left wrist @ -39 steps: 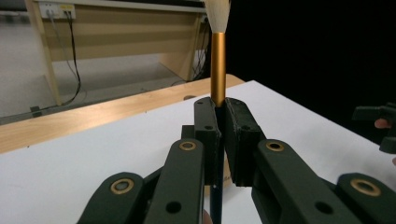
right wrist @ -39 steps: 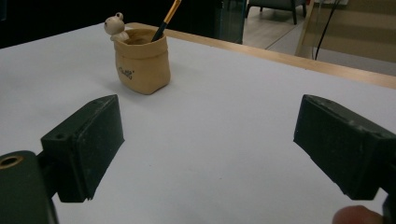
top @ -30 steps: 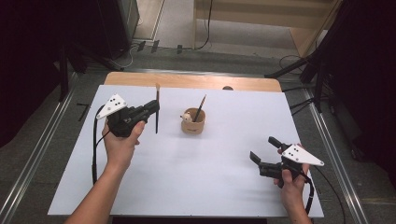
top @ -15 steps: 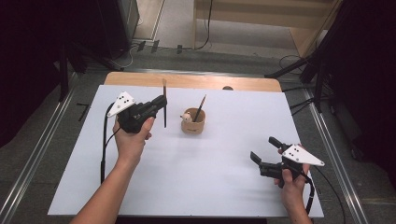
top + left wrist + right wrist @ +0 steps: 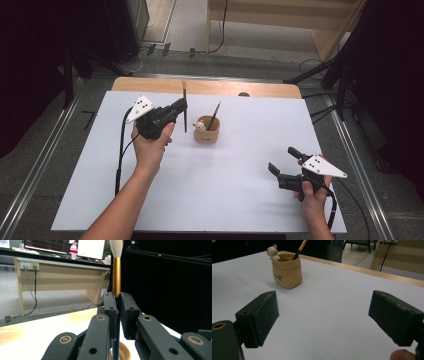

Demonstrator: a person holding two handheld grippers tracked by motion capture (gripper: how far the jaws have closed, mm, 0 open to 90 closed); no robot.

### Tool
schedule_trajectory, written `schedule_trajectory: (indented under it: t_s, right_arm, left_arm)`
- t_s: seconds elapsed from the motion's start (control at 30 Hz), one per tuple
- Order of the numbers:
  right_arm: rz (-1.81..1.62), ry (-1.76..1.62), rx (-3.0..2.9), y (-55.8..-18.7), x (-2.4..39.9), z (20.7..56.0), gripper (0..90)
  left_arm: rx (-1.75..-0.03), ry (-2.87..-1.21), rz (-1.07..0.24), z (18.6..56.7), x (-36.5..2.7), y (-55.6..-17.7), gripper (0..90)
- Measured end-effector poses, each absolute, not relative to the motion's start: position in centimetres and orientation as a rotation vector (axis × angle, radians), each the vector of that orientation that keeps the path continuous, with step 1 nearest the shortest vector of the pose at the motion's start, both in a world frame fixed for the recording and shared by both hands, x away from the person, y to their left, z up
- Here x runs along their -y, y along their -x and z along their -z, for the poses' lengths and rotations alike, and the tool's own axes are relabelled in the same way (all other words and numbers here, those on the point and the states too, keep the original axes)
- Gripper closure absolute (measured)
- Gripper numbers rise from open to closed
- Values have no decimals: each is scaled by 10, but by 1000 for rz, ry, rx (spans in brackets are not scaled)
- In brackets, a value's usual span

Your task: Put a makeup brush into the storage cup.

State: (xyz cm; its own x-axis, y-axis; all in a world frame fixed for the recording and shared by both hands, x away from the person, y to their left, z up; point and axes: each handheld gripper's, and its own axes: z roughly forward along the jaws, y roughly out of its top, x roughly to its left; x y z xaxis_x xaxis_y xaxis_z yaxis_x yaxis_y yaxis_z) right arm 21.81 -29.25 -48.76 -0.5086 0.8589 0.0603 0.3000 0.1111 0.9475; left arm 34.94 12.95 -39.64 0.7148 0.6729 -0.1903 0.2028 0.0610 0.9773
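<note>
My left gripper [image 5: 181, 106] is shut on a thin paintbrush [image 5: 184, 107], held upright with its bristles at the top, just left of a small tan holder pot [image 5: 207, 131]. In the left gripper view the jaws clamp the dark handle of the paintbrush [image 5: 116, 277] below its gold ferrule, and the rim of the pot [image 5: 123, 352] shows underneath. A second brush [image 5: 214, 116] leans in the pot, which has a small figure on its rim [image 5: 272, 251]. My right gripper [image 5: 284, 161] rests open near the sheet's front right, its jaws wide apart and aimed at the pot [image 5: 286, 269].
A white sheet [image 5: 150, 200] covers the table, with a wooden strip [image 5: 225, 89] along the far edge. Metal rails [image 5: 45, 160] run along both sides. Cables and dark stands lie on the floor beyond.
My left gripper has carried the upright brush to the right, closer to the pot. The right gripper has stayed where it was.
</note>
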Motion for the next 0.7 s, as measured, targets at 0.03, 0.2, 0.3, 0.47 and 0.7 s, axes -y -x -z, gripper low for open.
schedule_trajectory:
  t_s: [0.03,0.2,0.3,0.47,0.7]
  right_arm:
    - [-1404,-1124,-1876,-218,293,488,93]
    - [-1401,-1128,-1874,-218,293,488,95]
    - [-1402,-1130,-1873,-218,293,488,96]
    - [-1401,-1132,-1875,-217,293,488,96]
    - [-1399,-1131,-1874,-217,294,489,99]
  left_arm:
    - [-753,-1499,-408,397,-128,-350,855]
    - [-735,-1502,-418,397,-119,-351,854]
    - [-728,-1500,-423,398,-114,-353,854]
    - [-715,-1482,-412,401,-106,-355,854]
    - [-697,-1473,-411,404,-93,-357,854]
